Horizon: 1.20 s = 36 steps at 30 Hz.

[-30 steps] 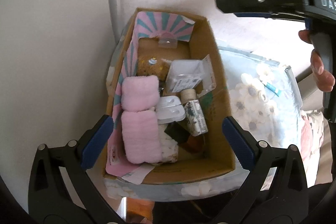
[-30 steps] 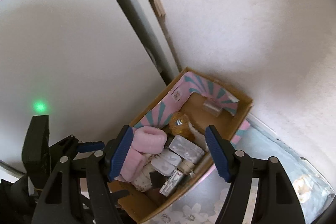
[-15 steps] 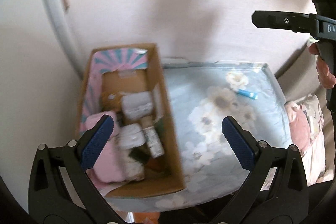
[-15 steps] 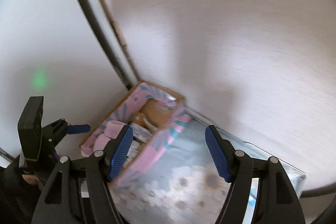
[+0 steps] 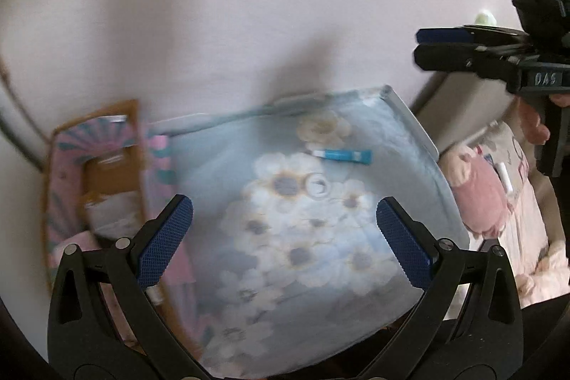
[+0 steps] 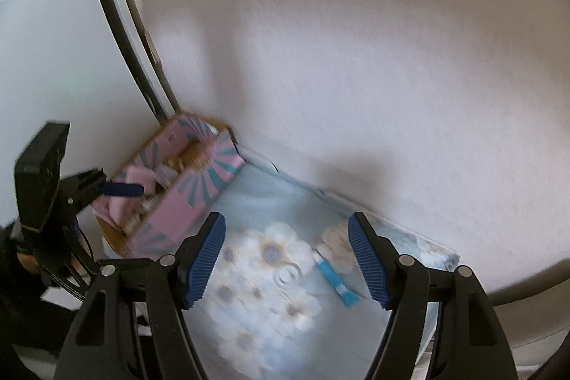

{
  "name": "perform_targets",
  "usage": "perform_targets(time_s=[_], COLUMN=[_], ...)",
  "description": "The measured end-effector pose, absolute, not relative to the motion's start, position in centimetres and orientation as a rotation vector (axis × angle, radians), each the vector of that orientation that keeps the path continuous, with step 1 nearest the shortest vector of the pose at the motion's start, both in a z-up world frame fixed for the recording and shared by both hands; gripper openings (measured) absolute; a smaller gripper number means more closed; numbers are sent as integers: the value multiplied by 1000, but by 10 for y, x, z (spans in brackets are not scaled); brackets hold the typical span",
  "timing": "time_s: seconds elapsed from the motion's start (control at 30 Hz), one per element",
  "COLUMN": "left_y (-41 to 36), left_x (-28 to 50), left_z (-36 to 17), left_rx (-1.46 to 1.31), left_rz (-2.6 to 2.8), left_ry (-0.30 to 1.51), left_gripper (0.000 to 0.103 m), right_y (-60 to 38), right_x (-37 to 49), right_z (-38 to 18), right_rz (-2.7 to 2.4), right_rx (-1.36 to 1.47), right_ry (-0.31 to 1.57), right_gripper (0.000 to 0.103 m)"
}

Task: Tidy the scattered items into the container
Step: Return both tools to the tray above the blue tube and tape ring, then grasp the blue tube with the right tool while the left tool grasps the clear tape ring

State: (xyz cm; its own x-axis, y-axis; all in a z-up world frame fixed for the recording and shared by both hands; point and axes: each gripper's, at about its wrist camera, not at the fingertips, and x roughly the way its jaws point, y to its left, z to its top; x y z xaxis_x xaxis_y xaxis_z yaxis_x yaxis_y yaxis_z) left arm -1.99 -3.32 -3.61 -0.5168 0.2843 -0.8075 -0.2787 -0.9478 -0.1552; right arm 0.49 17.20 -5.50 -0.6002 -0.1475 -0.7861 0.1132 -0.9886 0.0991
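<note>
A cardboard box (image 5: 96, 166) (image 6: 199, 184) with pink and teal lining stands at the left end of a flower-print cushion (image 5: 320, 291) (image 6: 267, 326), holding pink fluffy items and small packs. A blue tube (image 5: 343, 155) (image 6: 336, 284) lies on the cushion toward its far right. A small round clear lid (image 5: 317, 186) (image 6: 288, 275) rests beside it. My left gripper (image 5: 283, 241) is open above the cushion's middle, empty. My right gripper (image 6: 286, 260) is open, empty, hovering over the lid and tube; it shows from the side (image 5: 445, 48) in the left wrist view.
A white wall runs behind the cushion, and a dark door frame (image 6: 121, 24) meets it at the box corner. A pink plush pillow (image 5: 477, 191) and patterned bedding lie to the right of the cushion. A hand (image 5: 534, 123) holds the right gripper's handle.
Both cameras have swung right, away from the box and over the cushion. The tube and lid now sit near the middle of both views; the box has slid to the left.
</note>
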Motion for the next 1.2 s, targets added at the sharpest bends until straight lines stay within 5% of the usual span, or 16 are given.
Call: perform_targets(time_s=[0.27, 0.43, 0.5, 0.93, 1.03, 1.1, 1.2], left_y=[29, 47, 50, 57, 56, 54, 52], left_x=[-52, -76, -82, -83, -82, -82, -84], left_z=[-101, -159, -176, -203, -202, -201, -200], left_rx=[-1314, -1328, -1340, -1328, -1311, -1305, -1301], left_rz=[2398, 2386, 2376, 2370, 2383, 2395, 2393], left_ry=[87, 130, 132, 211, 228, 234, 223], left_gripper=[100, 91, 78, 67, 57, 41, 39], right_y=[199, 216, 219, 203, 201, 201, 199], right_x=[-9, -27, -27, -29, -28, -26, -25], right_z=[-156, -220, -229, -255, -258, -258, -257], right_rz=[-2553, -2474, -2465, -2378, -2358, -2359, -2372], right_rx=[1443, 1453, 1442, 1387, 1382, 1374, 1357], right_ry=[67, 34, 53, 259, 281, 304, 328], right_gripper=[67, 55, 54, 33, 21, 14, 13])
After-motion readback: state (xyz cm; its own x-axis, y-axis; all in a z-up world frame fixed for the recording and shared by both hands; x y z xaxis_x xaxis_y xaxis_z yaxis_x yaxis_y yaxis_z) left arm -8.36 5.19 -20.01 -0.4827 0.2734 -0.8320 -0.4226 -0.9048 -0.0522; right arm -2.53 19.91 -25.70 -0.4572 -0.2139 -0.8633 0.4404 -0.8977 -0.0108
